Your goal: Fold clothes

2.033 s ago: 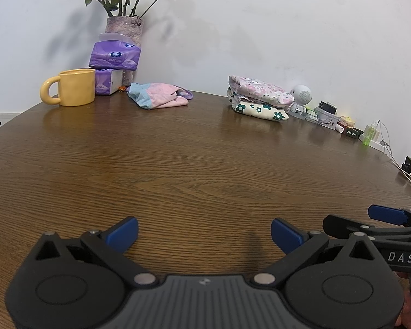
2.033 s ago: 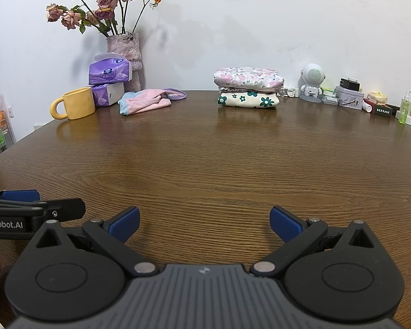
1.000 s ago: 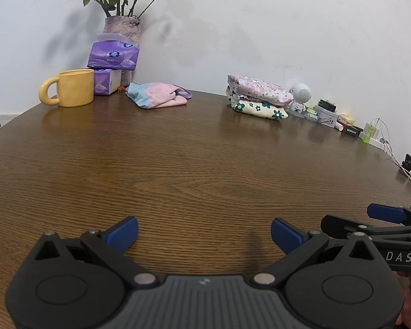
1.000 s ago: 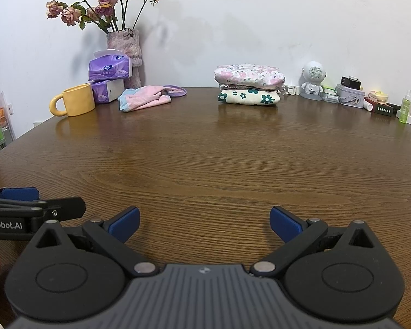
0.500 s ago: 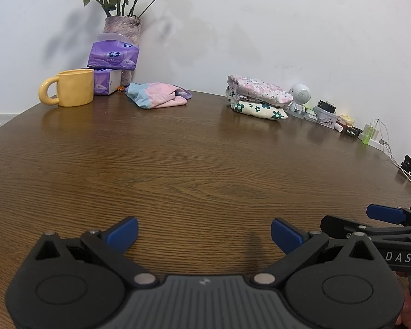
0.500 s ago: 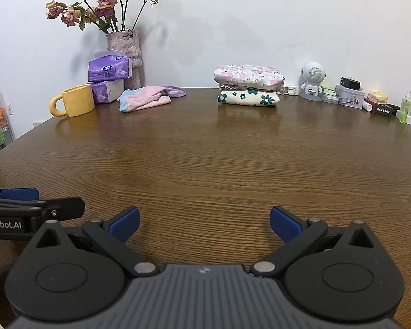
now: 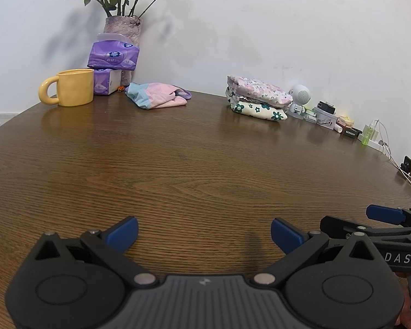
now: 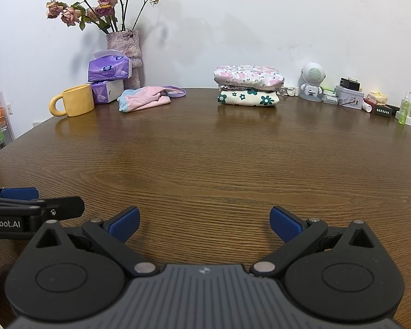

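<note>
Across the counter [image 8: 205, 170] from you, against the far wall, lies the one garment not yet folded: the crumpled pink and blue cloth [image 8: 148, 99], between the yellow mug [image 8: 76, 101] and the stack of folded clothes [image 8: 248, 89]. Your left hand-held gripper [image 7: 202, 231] and right hand-held gripper [image 8: 202, 223] both hover low over bare wood at the near edge, side by side, each with its blue pads spread wide and holding nothing.

The reach is your main risk. The cloth sits well apart from both grippers, and just beside it stand the mug, the purple tissue packs [image 8: 109, 68] and the vase of dried roses [image 8: 126, 54]. Come in with the left gripper too wide and you could likely knock the mug or tip the vase. Pinch only one loose layer and the bundle may drag instead of lifting, or sweep against the tissue packs.

On the right side, the small white speaker figure [image 8: 312, 81] and the clutter of little boxes and bottles crowd the wall near the folded stack, so carry anything there carefully. Nothing stands in the middle of the counter.
</note>
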Demonstrator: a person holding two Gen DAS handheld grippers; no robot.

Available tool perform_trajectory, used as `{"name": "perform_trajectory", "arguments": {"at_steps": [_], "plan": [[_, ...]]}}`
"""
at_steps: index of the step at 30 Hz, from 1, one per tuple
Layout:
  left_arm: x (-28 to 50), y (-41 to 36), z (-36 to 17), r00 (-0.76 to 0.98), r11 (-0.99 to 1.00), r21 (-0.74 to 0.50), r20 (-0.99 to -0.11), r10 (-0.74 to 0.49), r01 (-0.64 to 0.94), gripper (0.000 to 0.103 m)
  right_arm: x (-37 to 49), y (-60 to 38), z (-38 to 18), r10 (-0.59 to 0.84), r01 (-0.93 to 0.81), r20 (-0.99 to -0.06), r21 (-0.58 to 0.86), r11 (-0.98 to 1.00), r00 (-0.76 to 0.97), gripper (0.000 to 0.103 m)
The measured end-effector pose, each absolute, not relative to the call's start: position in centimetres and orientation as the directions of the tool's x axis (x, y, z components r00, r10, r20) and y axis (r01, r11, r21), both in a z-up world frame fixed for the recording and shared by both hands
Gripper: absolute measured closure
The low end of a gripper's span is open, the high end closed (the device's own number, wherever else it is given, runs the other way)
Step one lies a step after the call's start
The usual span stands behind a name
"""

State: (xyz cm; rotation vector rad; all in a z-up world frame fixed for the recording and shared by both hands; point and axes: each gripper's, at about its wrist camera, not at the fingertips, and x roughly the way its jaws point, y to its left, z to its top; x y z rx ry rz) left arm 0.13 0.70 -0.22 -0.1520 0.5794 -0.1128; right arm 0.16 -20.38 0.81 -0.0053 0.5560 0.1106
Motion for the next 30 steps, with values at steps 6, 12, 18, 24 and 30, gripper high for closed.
{"name": "perform_trajectory", "arguments": {"at_steps": [6, 12, 18, 24, 30], "plan": [[0.1, 0.6, -0.1, 0.83, 0.983, -0.171, -0.538, -0.147, 0.064, 0.0, 0.2, -20.4, 0.8, 0.103, -0.106, -0.528, 0.024, 0.994, 0.843, 0.0], [0.2, 0.5, 0.0, 0.828, 0.984, -0.164, -0.542, -0.146, 0.067, 0.0, 0.2, -20.4, 0.8, 0.104, -0.107, -0.531, 0.025, 0.994, 0.841, 0.0], [0.3, 0.6, 0.1, 0.824, 0.984, -0.162, -0.545, -0.155, 0.078, 0.0, 0.4, -20.3, 0.8, 0.109, -0.117, -0.547, 0.019, 0.993, 0.83, 0.0], [0.9, 0.9, 1.7, 0.829, 0.98, -0.161, -0.528, -0.184, 0.115, 0.0, 1.3, -20.1, 1.1, 0.141, -0.163, -0.572, 0.014, 0.987, 0.808, 0.0], [2.9, 1.8, 5.4, 0.868, 0.988, -0.102, -0.473, -0.149, 0.115, 0.0, 3.5, -19.4, 4.2, 0.188, -0.224, -0.54, -0.001, 0.975, 0.821, 0.0]]}}
